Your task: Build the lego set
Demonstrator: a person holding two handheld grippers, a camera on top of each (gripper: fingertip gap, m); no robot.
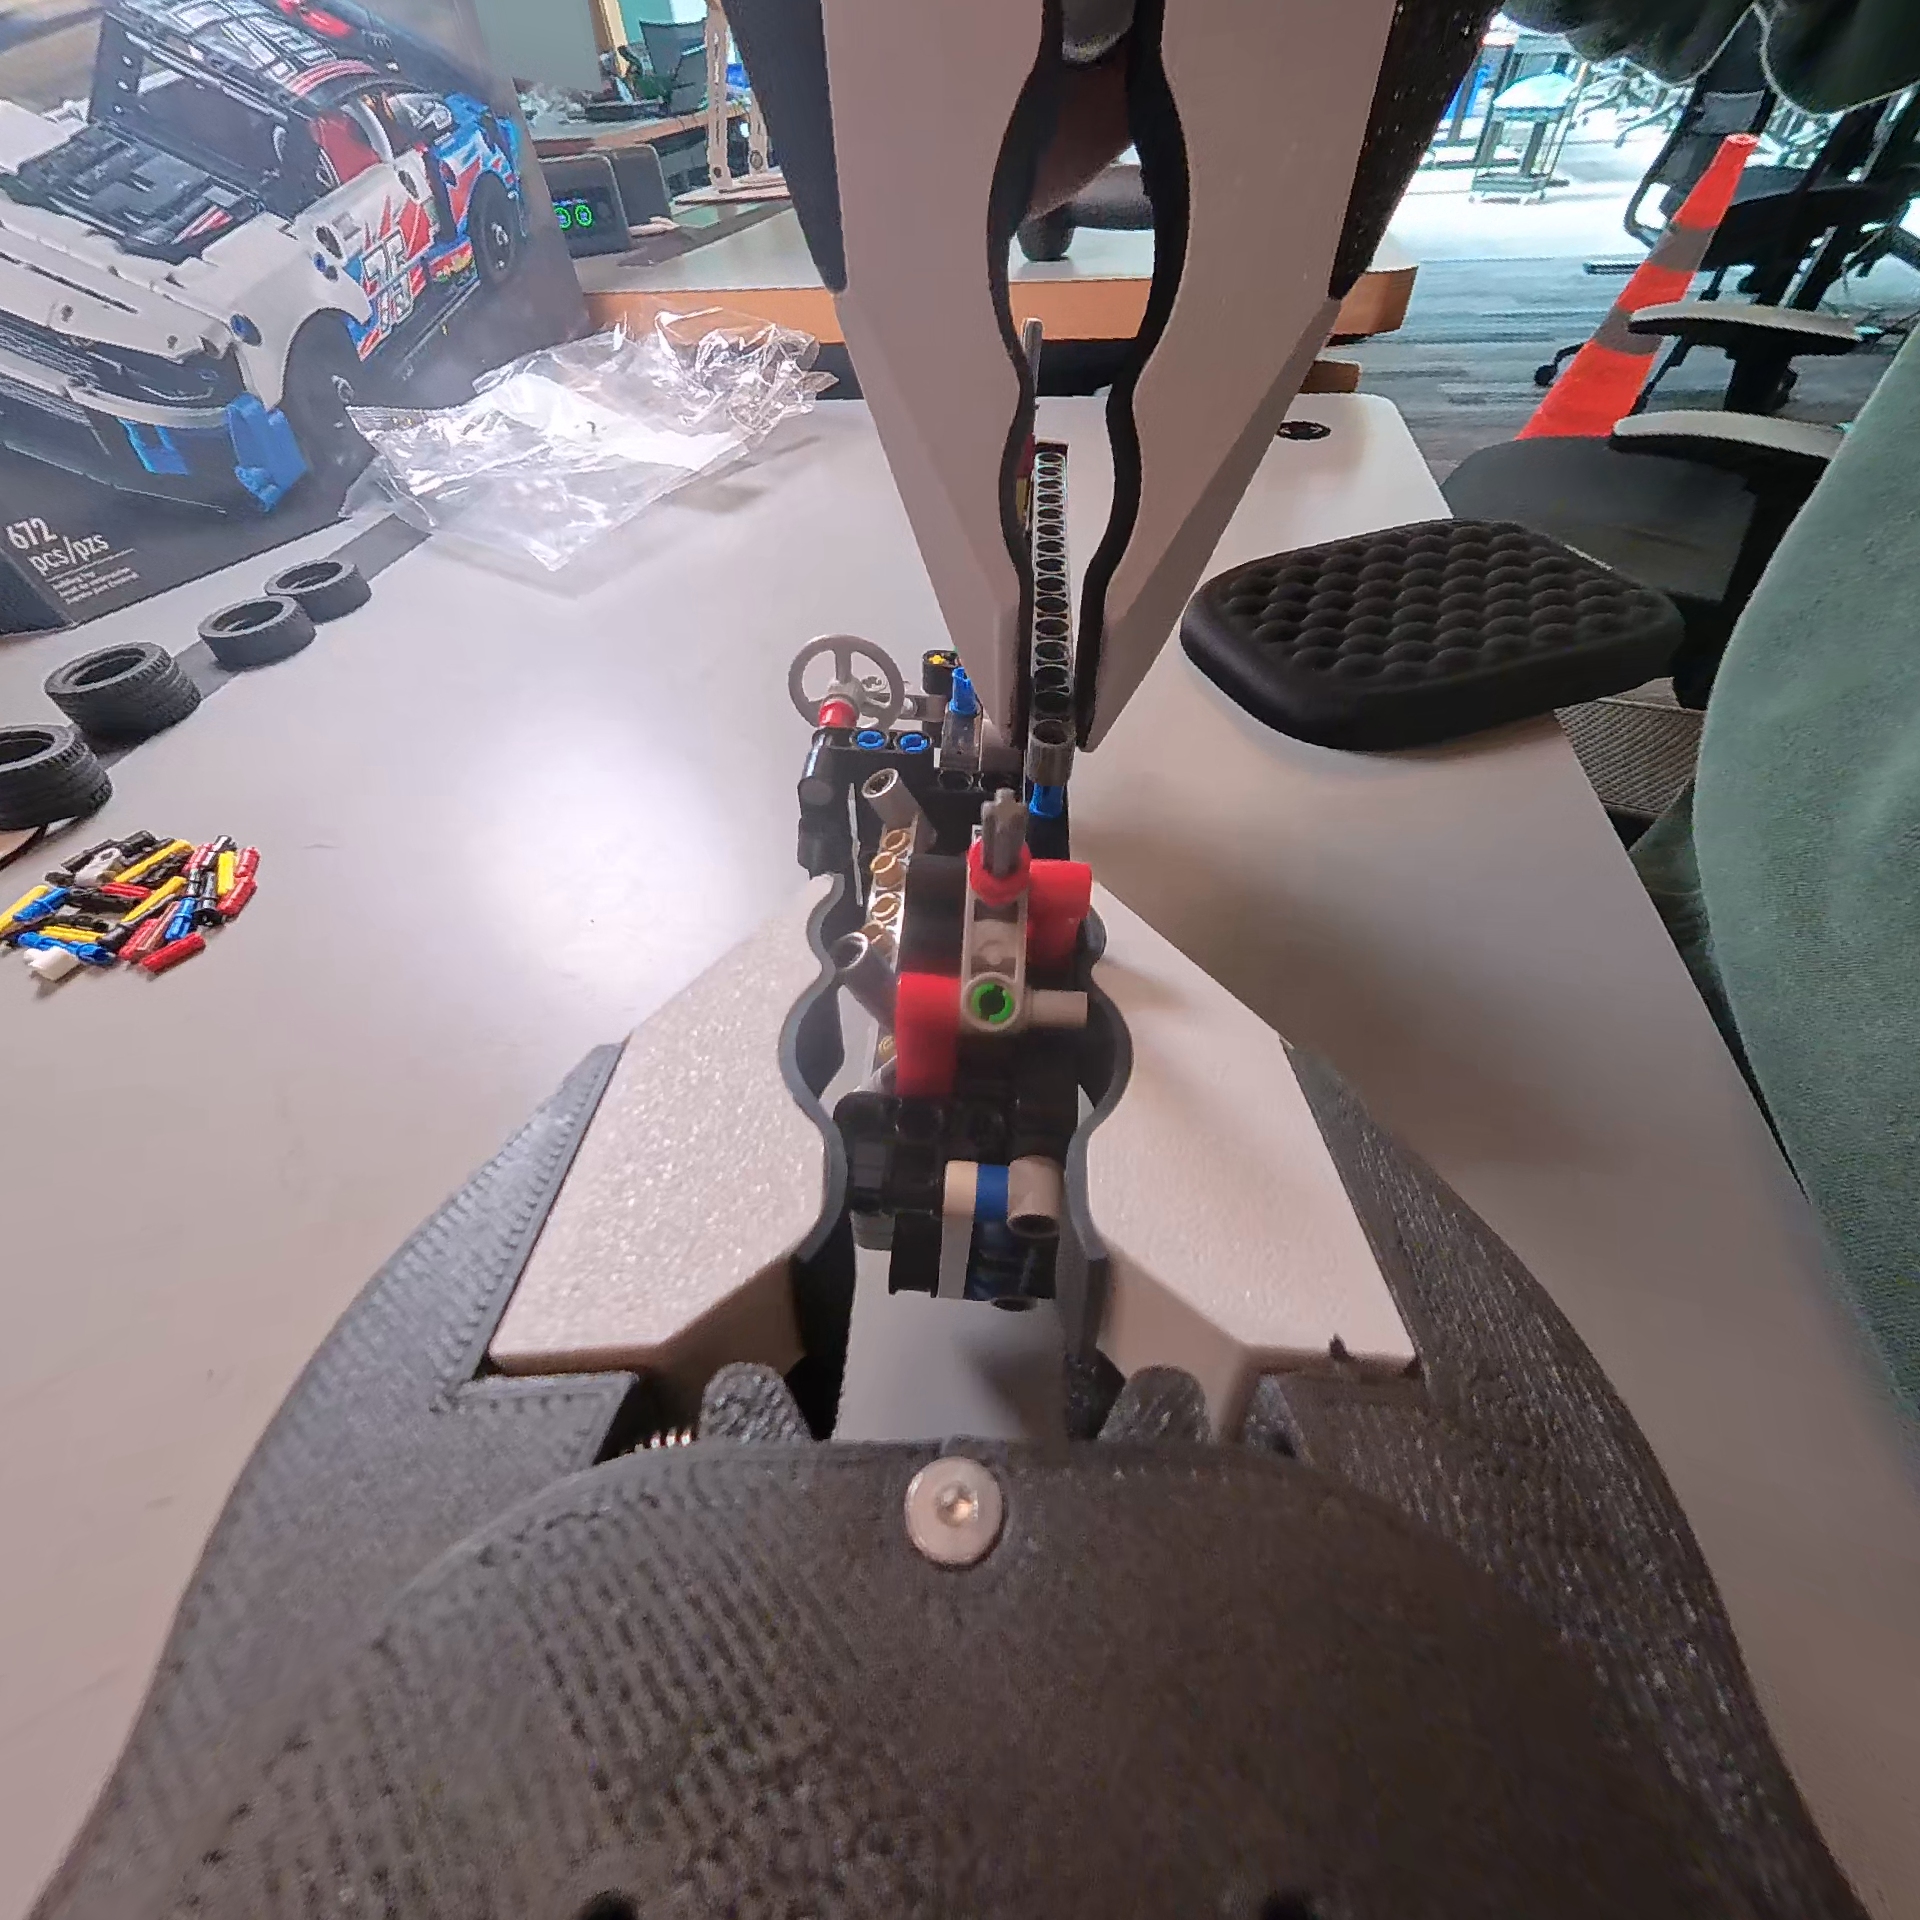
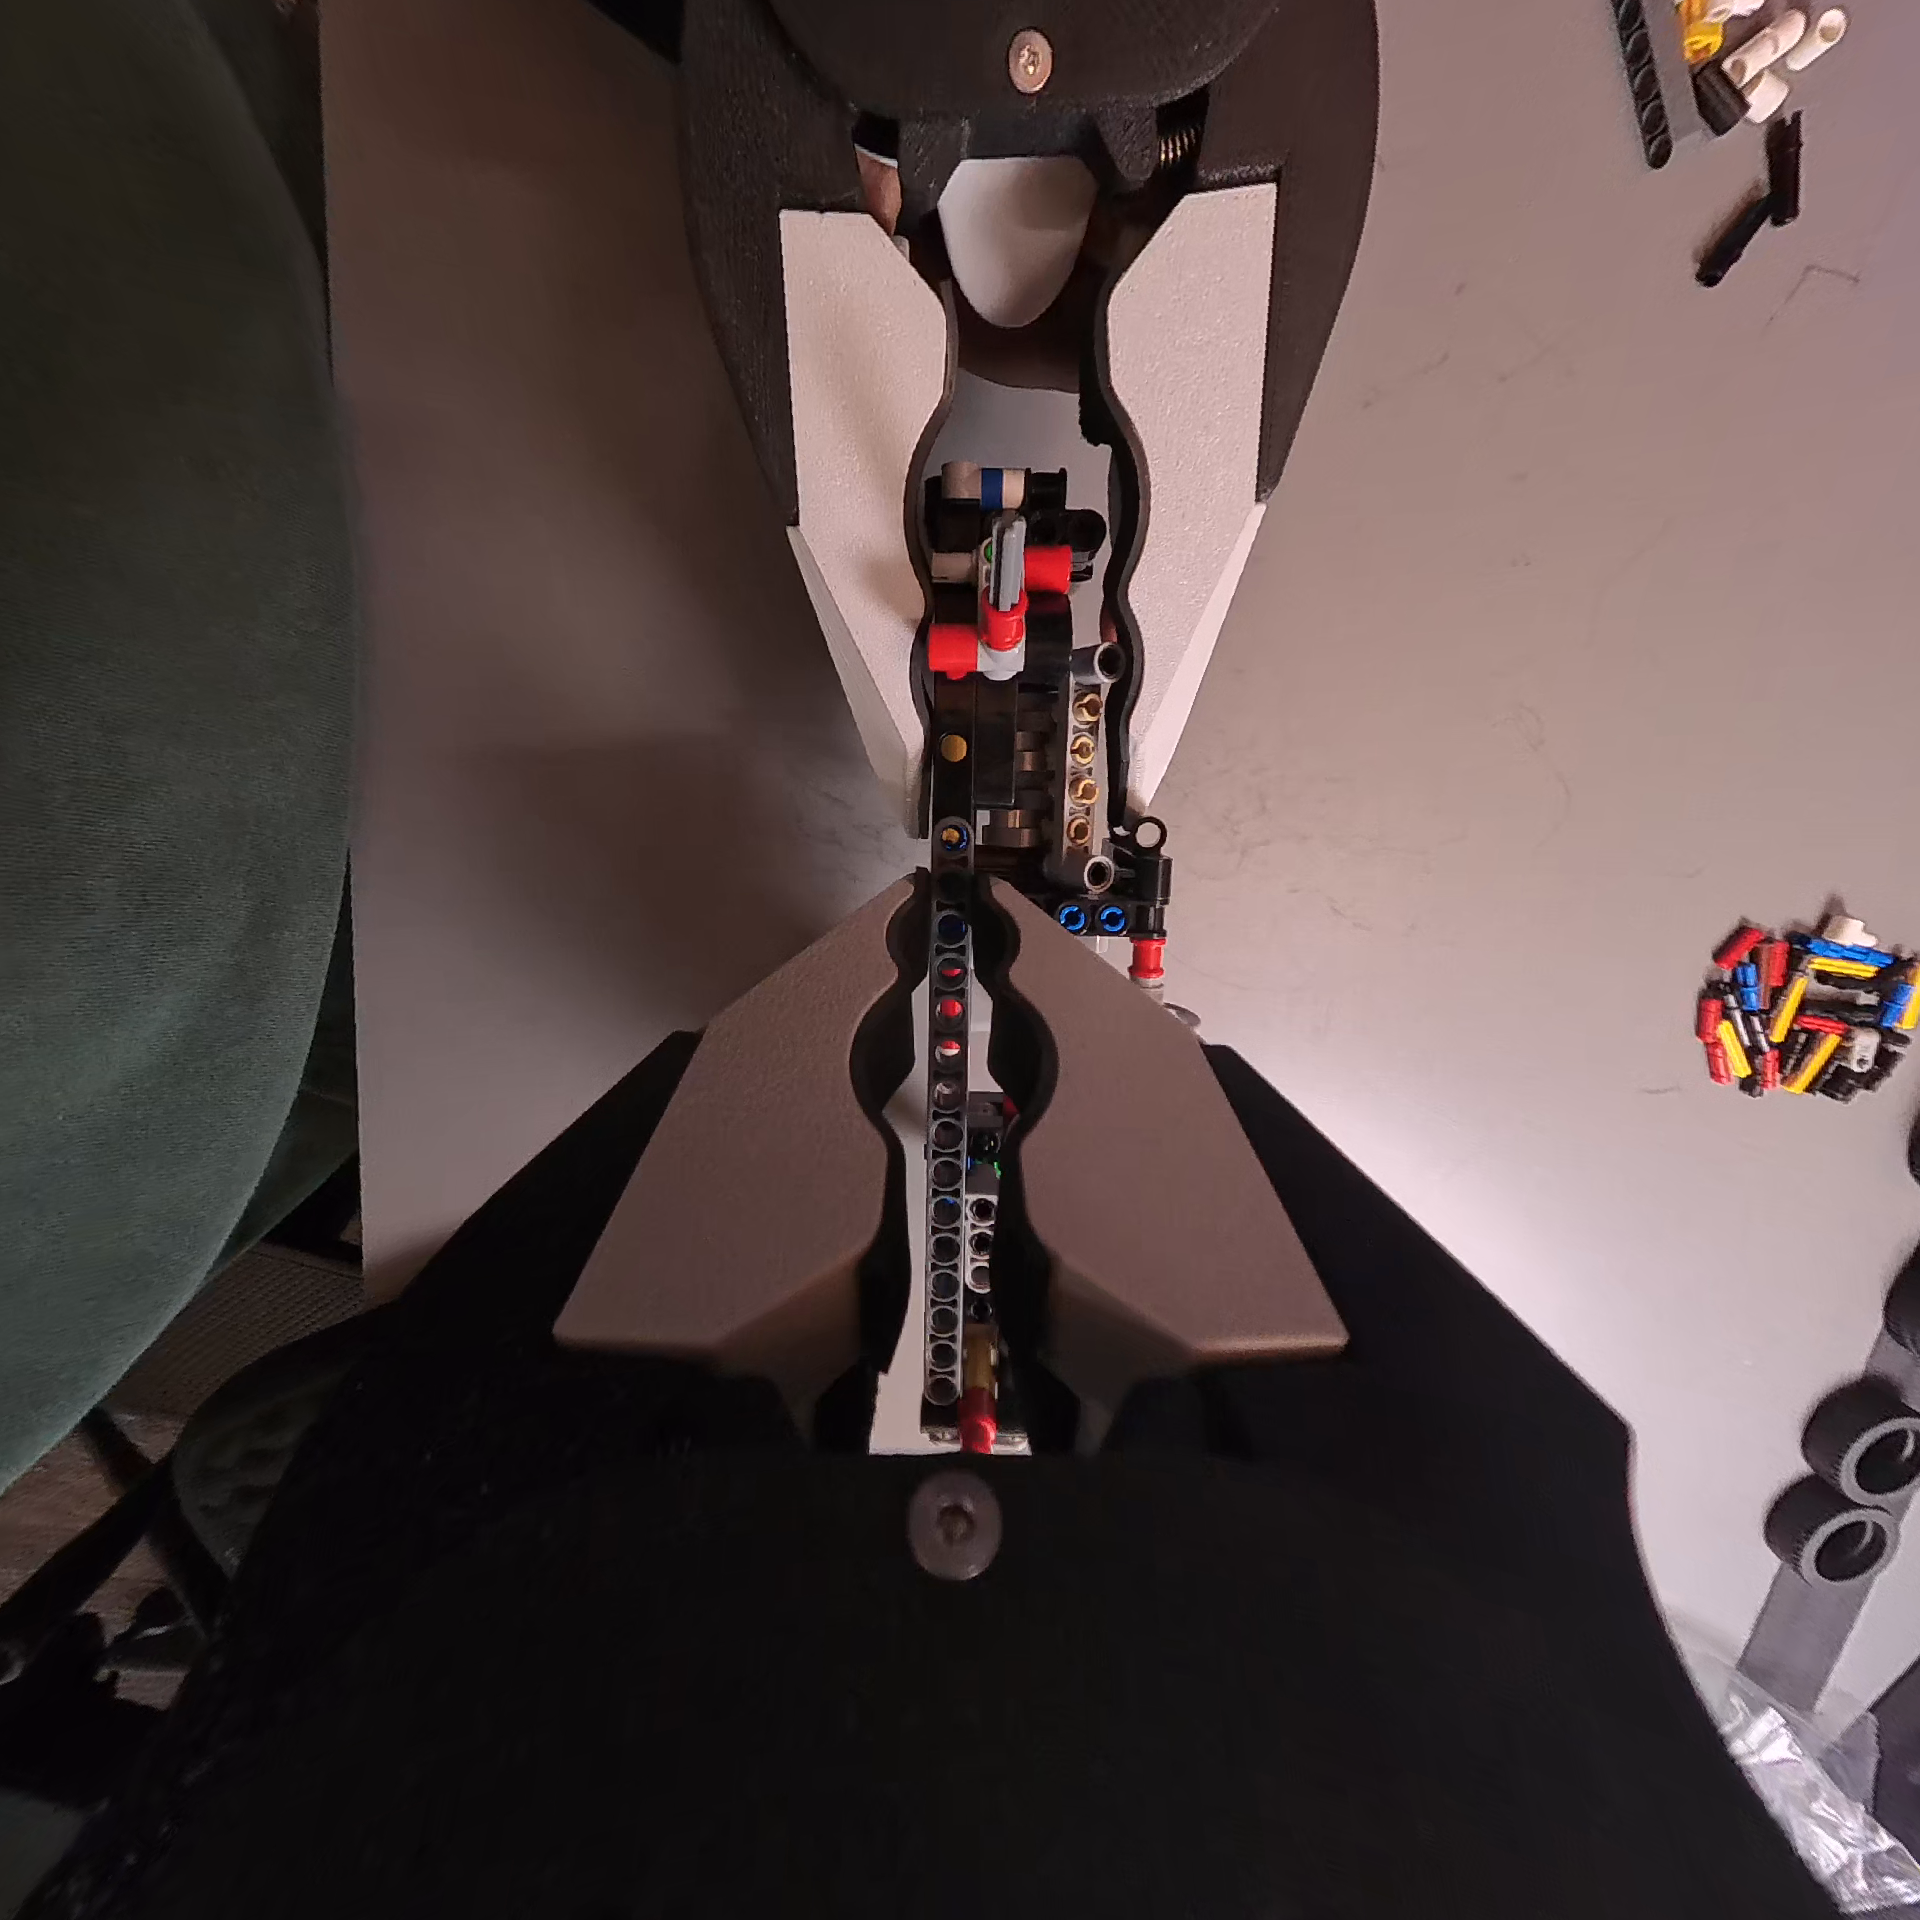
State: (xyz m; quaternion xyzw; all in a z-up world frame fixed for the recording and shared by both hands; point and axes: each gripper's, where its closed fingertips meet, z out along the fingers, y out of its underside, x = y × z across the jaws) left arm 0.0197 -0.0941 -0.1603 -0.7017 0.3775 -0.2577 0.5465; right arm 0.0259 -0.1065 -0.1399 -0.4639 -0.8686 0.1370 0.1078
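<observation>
While both grippers face each other across the white table [image 1: 540, 1039], a partly built lego chassis [image 1: 966, 997] of black, red and grey parts hangs between them at the centre of each frame. In the left wrist view, the left gripper [image 1: 961, 904] reaches up from the bottom of the frame, its jaws closed around the near end of the chassis, where red blocks and a grey lever with a green pin stand up. From the top of that frame the right gripper [image 1: 1039, 727] comes down with its fingers pinched on a long black perforated beam [image 1: 1051, 592] at the far end of the chassis. The right wrist view shows the same beam [image 2: 948, 1143] running lengthwise between the right gripper's [image 2: 956, 883] fingers, and the left gripper [image 2: 1023, 800] clamped on the chassis [image 2: 1023, 727] higher in the frame.

A small grey steering wheel [image 1: 844, 665] sits at the model's left side. At the left edge of the left wrist view lie a heap of small coloured pins [image 1: 135, 899] and four black tyres [image 1: 125, 691]; the set's box [image 1: 239, 291] fills the upper left, with an empty clear plastic bag [image 1: 582, 436] just beside it. A black perforated pad [image 1: 1429, 623] lies on the table at the right.
</observation>
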